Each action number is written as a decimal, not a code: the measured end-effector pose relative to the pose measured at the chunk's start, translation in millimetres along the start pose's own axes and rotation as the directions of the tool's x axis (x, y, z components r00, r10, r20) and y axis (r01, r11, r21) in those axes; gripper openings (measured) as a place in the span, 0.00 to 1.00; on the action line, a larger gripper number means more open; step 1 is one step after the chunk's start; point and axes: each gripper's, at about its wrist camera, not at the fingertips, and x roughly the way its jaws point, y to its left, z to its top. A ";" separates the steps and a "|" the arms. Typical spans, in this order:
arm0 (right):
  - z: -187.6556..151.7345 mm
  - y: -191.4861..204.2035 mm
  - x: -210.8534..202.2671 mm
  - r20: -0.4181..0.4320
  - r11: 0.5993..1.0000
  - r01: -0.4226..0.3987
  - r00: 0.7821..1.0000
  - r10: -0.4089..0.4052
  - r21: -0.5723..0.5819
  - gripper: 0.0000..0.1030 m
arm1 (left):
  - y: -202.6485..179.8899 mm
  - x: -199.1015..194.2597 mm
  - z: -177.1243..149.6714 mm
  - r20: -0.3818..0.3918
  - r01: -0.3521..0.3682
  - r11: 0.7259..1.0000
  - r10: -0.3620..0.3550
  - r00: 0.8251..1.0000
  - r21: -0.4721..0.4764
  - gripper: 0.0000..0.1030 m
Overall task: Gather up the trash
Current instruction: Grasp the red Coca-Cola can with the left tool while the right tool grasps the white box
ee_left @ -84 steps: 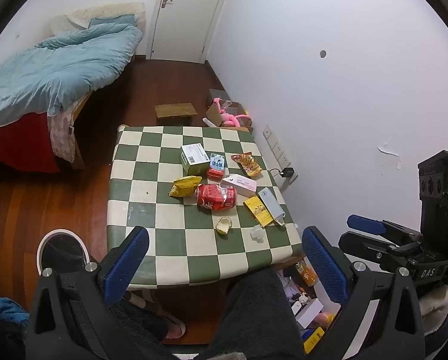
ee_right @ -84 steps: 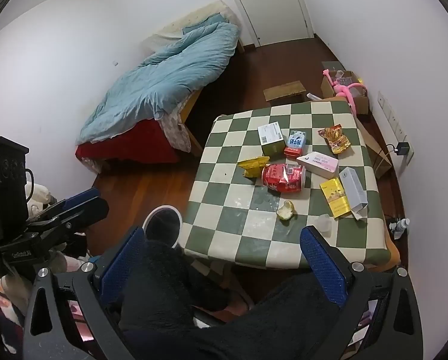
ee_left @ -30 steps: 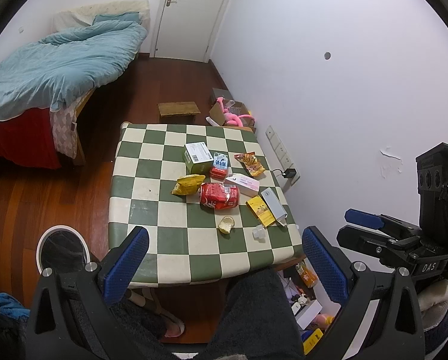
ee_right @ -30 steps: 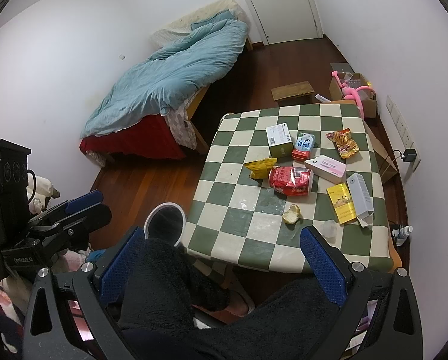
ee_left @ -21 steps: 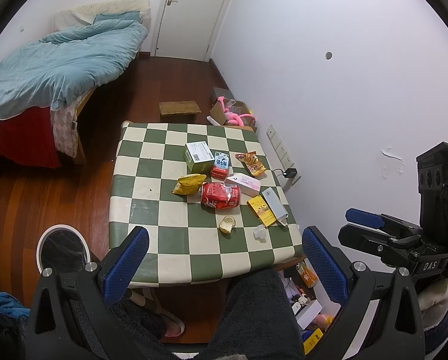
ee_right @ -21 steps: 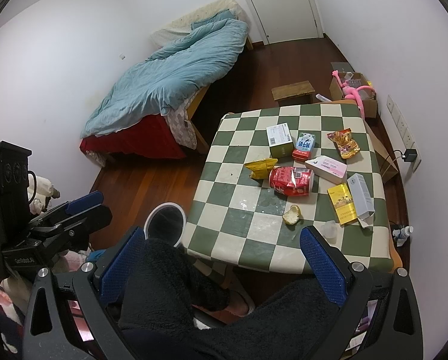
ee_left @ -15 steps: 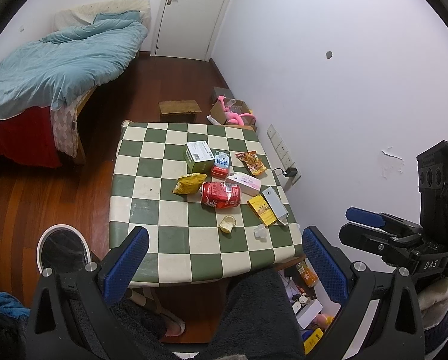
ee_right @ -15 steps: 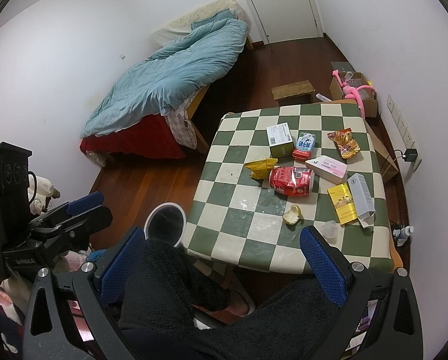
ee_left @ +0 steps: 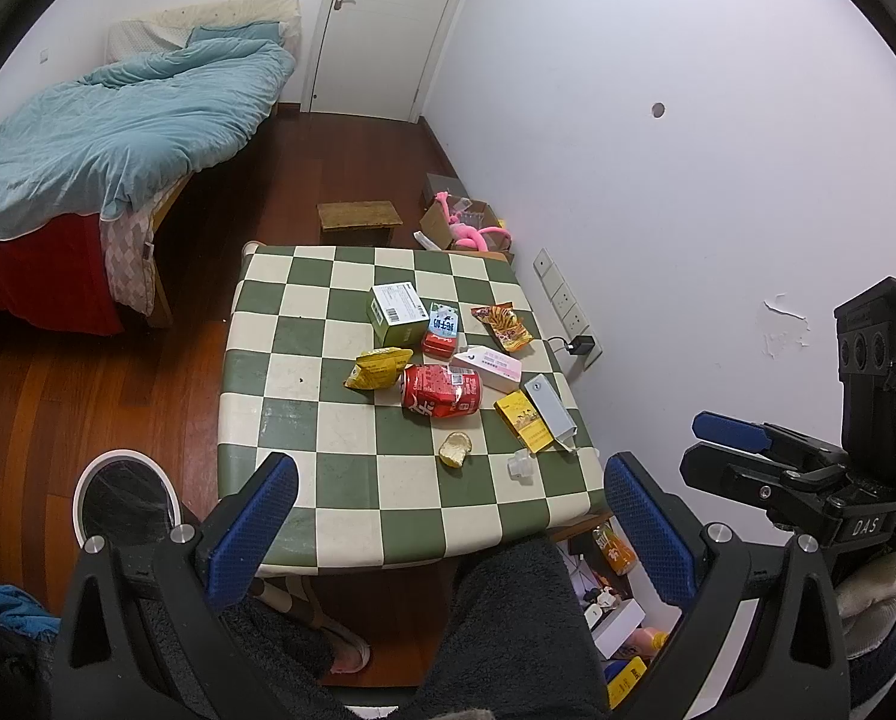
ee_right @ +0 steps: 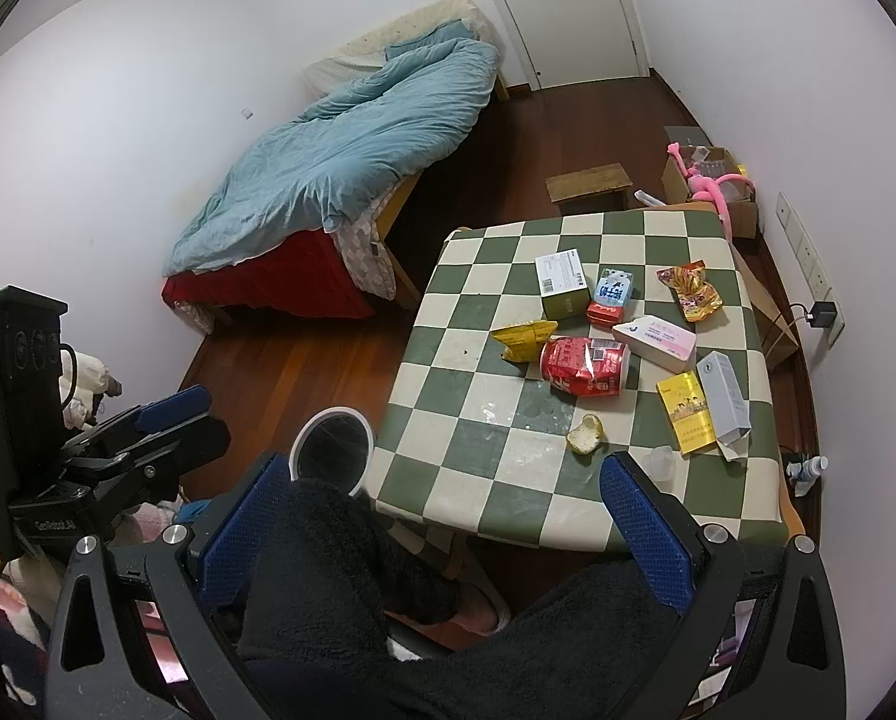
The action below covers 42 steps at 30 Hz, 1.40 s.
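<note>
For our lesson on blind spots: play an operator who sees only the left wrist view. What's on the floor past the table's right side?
Observer: A brown paper bag stands beside the table there.
Operator: Anything else down there?
Observer: A small bottle sits by the near corner.
Operator: Is the right gripper open?
Observer: Yes. The right gripper has its fingers spread wide and holds nothing.
</note>
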 end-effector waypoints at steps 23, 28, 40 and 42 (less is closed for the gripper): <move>-4.9 -86.3 72.4 -0.059 0.944 0.213 0.977 -0.205 0.252 1.00 | 40.5 162.0 9.6 -0.090 -0.370 0.928 0.371 0.924 0.027 1.00; -4.3 -169.6 133.2 -0.173 0.885 0.316 0.947 -0.270 0.343 0.90 | 48.0 242.8 5.1 -0.223 -0.398 0.915 0.401 0.888 0.061 1.00; 19.0 -286.0 232.7 -0.352 0.830 0.442 0.878 -0.323 0.341 0.88 | -9.7 349.9 20.3 -0.314 -0.224 0.883 0.369 0.875 0.412 1.00; 21.9 -293.3 246.7 -0.376 0.837 0.442 0.871 -0.314 0.324 0.88 | -17.9 361.9 26.3 -0.326 -0.166 0.866 0.346 0.880 0.472 1.00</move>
